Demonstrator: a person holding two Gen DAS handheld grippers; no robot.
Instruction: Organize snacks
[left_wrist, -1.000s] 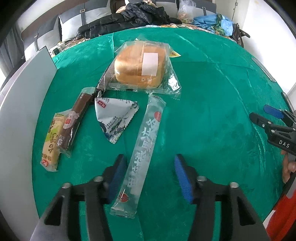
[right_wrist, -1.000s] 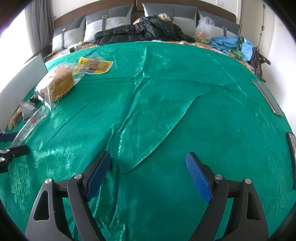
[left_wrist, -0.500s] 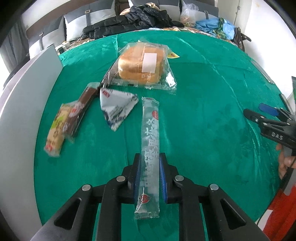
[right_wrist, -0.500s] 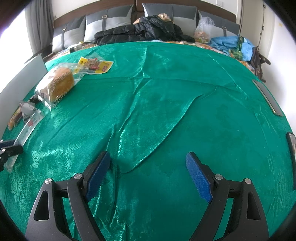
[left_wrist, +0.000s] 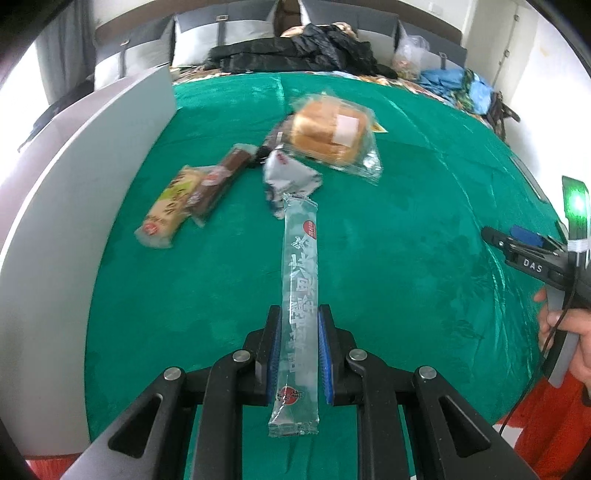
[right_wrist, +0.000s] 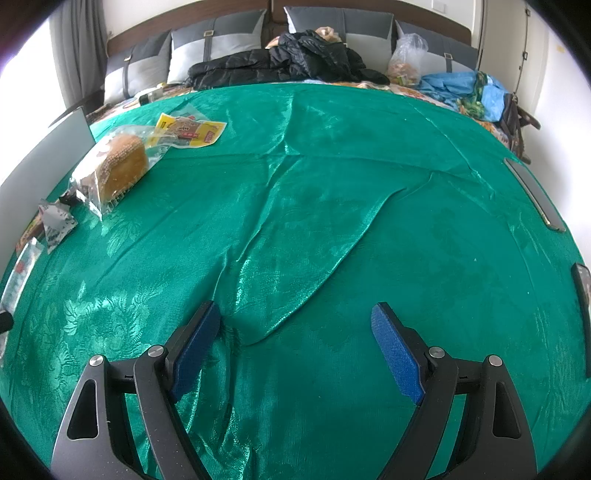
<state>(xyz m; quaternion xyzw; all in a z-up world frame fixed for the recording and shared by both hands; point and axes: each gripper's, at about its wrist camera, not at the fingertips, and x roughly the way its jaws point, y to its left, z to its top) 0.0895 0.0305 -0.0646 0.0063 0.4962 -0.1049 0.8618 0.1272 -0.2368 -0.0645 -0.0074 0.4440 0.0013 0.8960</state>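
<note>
Between the blue pads, the left gripper (left_wrist: 298, 350), wide apart a second ago, now clamps the long clear-wrapped snack stick (left_wrist: 298, 295), lying over the glossy green cloth (left_wrist: 406, 240). Right gripper (right_wrist: 295, 354) unchanged, gaping, empty. Beyond: crinkly triangular pouch (left_wrist: 290, 177), bagged bread loaf (left_wrist: 328, 134).

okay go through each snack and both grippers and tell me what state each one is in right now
Long clear snack stick: sealed, clamped in the left gripper.
Bread loaf: bagged, lying flat.
Triangular packet: sealed, lying flat.
Brown bar: wrapped, overlapping the yellow bar.
Right gripper: open, empty.
</note>
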